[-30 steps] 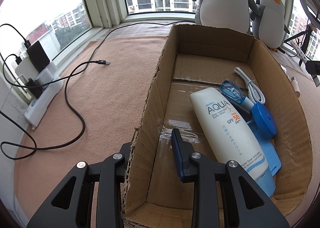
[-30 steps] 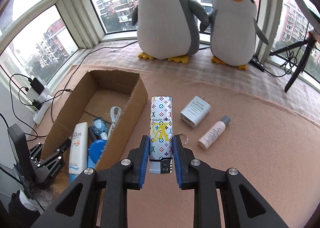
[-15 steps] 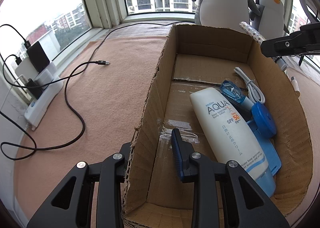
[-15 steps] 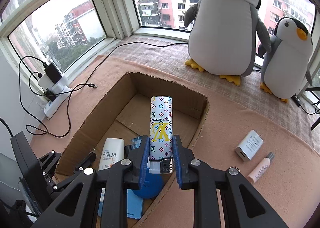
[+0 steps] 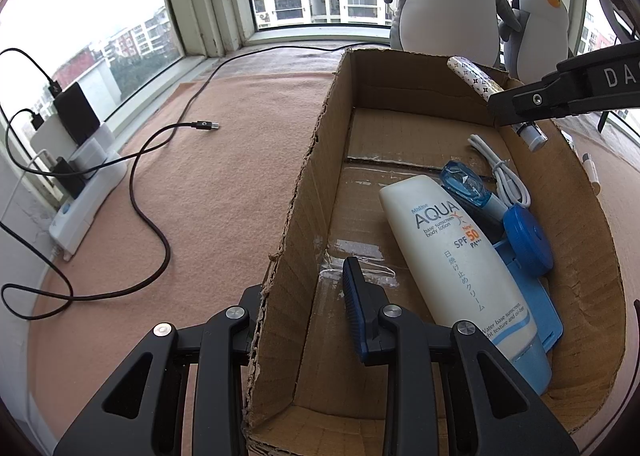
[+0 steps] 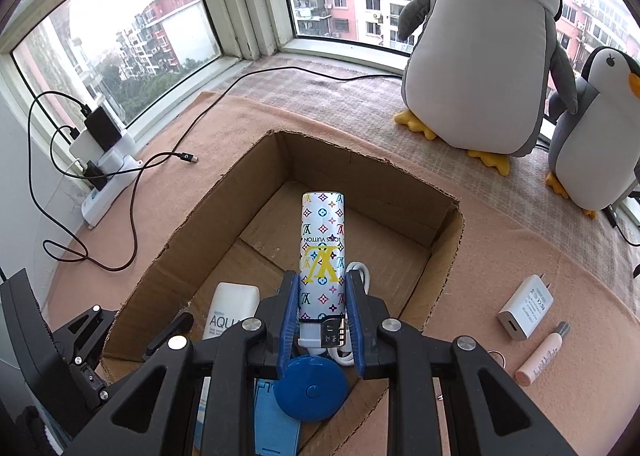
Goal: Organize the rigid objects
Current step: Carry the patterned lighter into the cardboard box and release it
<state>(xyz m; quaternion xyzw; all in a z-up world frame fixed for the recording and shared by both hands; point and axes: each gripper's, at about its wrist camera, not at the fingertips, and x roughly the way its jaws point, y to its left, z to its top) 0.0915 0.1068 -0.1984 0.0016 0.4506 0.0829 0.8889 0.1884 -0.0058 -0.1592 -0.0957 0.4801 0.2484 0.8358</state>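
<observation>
My right gripper (image 6: 322, 296) is shut on a white patterned lighter-shaped cylinder (image 6: 322, 252) and holds it above the open cardboard box (image 6: 448, 240). The cylinder also shows in the left wrist view (image 5: 476, 78), over the box's far right wall. My left gripper (image 5: 304, 296) straddles the box's left wall (image 5: 296, 216), one finger inside and one outside, jaws apart. Inside the box lie a white AQUA sunscreen tube (image 5: 452, 248), a blue round case (image 5: 528, 232), a blue flat holder (image 5: 536, 304), a white cable (image 5: 504, 172) and a blue-capped item (image 5: 464, 184).
A white charger plug (image 6: 526, 306), a pink tube (image 6: 542, 354) and a small ring (image 6: 496, 356) lie on the pink cloth right of the box. Two plush penguins (image 6: 492, 40) stand at the back. A power strip (image 5: 84, 192) and black cables (image 5: 148, 192) lie at the left.
My right gripper has moved left and forward with the patterned cylinder, from beside the box to above its inside. My left gripper has stayed on the box wall.
</observation>
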